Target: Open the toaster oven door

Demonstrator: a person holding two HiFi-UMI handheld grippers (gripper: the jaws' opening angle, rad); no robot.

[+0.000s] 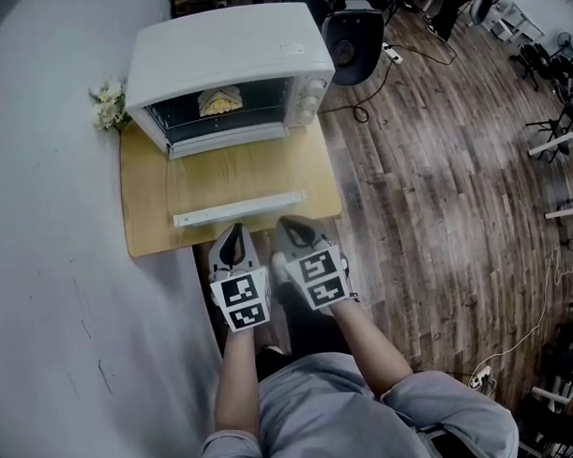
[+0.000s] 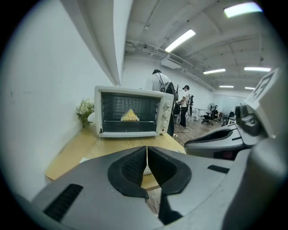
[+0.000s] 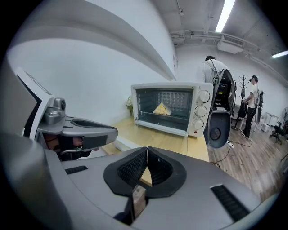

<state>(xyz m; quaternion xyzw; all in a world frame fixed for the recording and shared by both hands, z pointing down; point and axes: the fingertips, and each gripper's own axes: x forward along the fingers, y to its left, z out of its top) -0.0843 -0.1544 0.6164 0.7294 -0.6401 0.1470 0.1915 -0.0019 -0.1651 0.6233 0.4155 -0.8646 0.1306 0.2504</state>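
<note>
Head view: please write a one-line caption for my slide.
Toaster oven on a wooden table, door lying open, food inside; left claw and right claw shut, empty, before it.

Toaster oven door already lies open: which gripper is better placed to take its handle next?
Left, probably: the left gripper faces the door handle's middle, the right gripper its right end. Both are shut and empty.

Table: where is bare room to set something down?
On the table, bare strips lie left of the open door, below the flowers, and right of it, plus a thin band between its handle and the front edge. The door fills the middle; the left tongs and right tongs crowd the front.
</note>
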